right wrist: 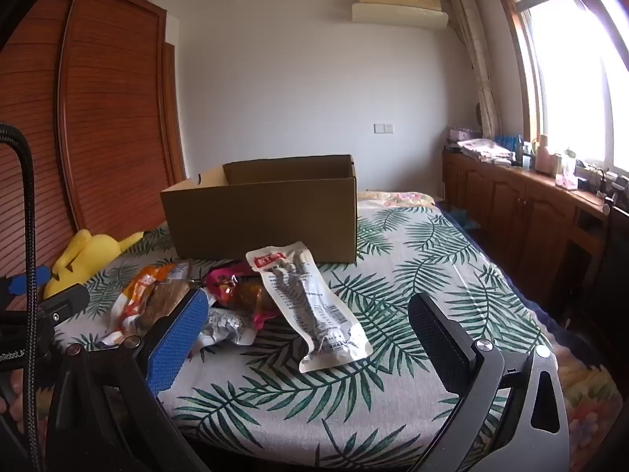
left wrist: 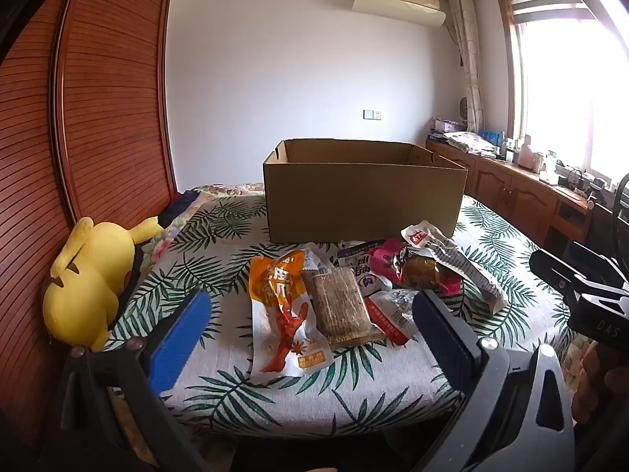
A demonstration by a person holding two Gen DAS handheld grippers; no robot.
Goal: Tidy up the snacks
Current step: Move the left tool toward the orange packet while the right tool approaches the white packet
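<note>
Left wrist view: left gripper (left wrist: 310, 338) nearest, fingers spread wide, nothing between the pads, blue pad (left wrist: 182, 340) left, dark pad (left wrist: 444, 338) right. It hangs over the near edge of the bed (left wrist: 393, 393), which has a leaf-print cover. Just past the fingers: the snack pile. Orange-and-white packet (left wrist: 281, 314) lies flat, near-left of the pile. Touching its right side is a clear-wrapped brown block (left wrist: 342, 305). A silver-and-red packet (left wrist: 393, 308) lies right of the block, partly hidden by the dark pad. Behind those, a blue-and-white packet (left wrist: 363, 265) and a pink-wrapped brown snack (left wrist: 416, 271). A long white pouch (left wrist: 452, 259) lies on the right edge of the pile, angled near-right. Beyond the pile, the open cardboard box (left wrist: 361, 200) stands on the bed, just behind the snacks; its inside is not visible. A yellow plush toy (left wrist: 86, 275) lies at the bed's left edge against the wooden wardrobe (left wrist: 98, 98).

Right wrist view: right gripper (right wrist: 310, 338) also stands wide apart and empty, over the near bed edge. The long white pouch (right wrist: 310, 306) lies just ahead of it, atop the pile. The box (right wrist: 263, 220) is far-left of centre. A wooden cabinet (right wrist: 511, 204) under the window (right wrist: 570, 78) runs along the right wall. An air conditioner (right wrist: 399, 6) sits high on the far wall.
</note>
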